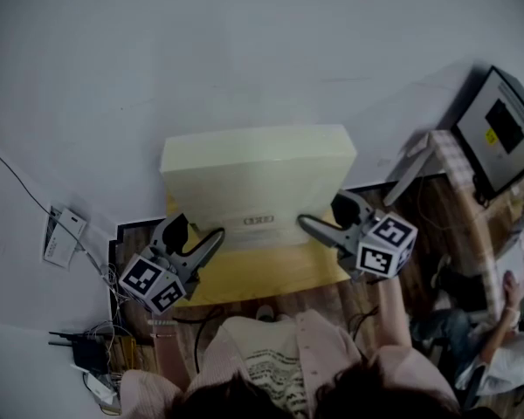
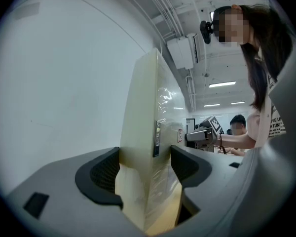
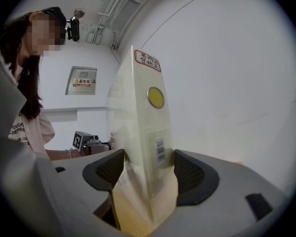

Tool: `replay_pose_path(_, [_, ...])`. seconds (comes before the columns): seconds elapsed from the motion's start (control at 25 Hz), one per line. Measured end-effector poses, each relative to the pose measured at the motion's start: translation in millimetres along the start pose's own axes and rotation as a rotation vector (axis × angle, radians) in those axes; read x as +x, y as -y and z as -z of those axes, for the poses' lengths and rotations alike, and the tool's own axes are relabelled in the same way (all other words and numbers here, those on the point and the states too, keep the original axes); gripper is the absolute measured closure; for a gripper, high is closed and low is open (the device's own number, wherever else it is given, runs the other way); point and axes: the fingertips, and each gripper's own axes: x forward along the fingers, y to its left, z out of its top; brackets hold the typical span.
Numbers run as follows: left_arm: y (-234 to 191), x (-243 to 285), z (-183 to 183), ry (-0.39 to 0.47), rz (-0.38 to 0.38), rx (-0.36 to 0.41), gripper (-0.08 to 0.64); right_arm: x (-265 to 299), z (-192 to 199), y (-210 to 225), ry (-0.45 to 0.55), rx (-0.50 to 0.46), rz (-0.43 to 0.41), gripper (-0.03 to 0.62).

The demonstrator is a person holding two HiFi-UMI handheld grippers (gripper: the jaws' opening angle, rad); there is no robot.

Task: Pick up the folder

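I am holding the yellow folder [image 1: 258, 177] upright over the near edge of the white table [image 1: 113, 77], with my left gripper [image 1: 199, 234] and right gripper [image 1: 326, 216] each clamping one end. I am aiming to raise both evenly and squeeze steadily, so nothing is tilting or slipping.

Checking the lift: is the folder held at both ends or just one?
Both ends. The folder sits pinched between the pads of the left gripper and the right gripper.
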Motion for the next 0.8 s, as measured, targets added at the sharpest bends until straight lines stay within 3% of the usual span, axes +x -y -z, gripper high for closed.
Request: replay_pose_path(0.8, [27.4, 2.0, -12.2, 0.025, -0.032, 0.003, 0.239, -24.3, -10.2, -2.4, 0.015, -0.013, -0.006, 0.282])
